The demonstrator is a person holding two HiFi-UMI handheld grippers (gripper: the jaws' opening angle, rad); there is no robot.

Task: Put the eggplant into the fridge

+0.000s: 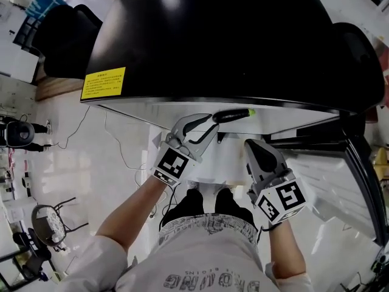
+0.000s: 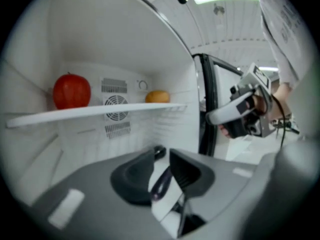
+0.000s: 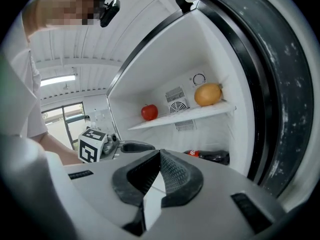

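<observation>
A: Nearest first. Left gripper (image 2: 165,159), low centre of its own view: jaws clamped on the eggplant (image 1: 233,115), which shows as a purple sliver between the pads.

B: Where does the eggplant sit?

A: Head view, mid-frame. It sticks out rightward past the jaw tips, green end to the right. It lies across the white front edge of the fridge (image 1: 231,35), under the black top. Cannot tell whether it has passed that edge.

B: Right gripper (image 3: 159,154)?

A: Jaws together, nothing between them. In the head view it is just right of the left one, apart from it and lower in frame.

B: Edges ahead?

A: The front edge of the shelf (image 2: 100,113) crosses the left gripper view at mid-height, above the jaws. A black edge (image 2: 205,109) stands upright right of centre. There is an open white cavity under the shelf, straight ahead of the jaws.

B: On the shelf?

A: Red apple (image 2: 71,90) at left and orange (image 2: 157,96) at right, well apart. A fan grille (image 2: 115,103) is on the back wall between them. A cola bottle (image 3: 209,156) lies on its side below the shelf, lower right in the right gripper view, near the side wall.

B: Beyond?

A: Fridge top glossy black, yellow label (image 1: 103,83) at upper left. Pale floor (image 1: 79,163) on the left, with a chair (image 1: 51,221) at lower left.
</observation>
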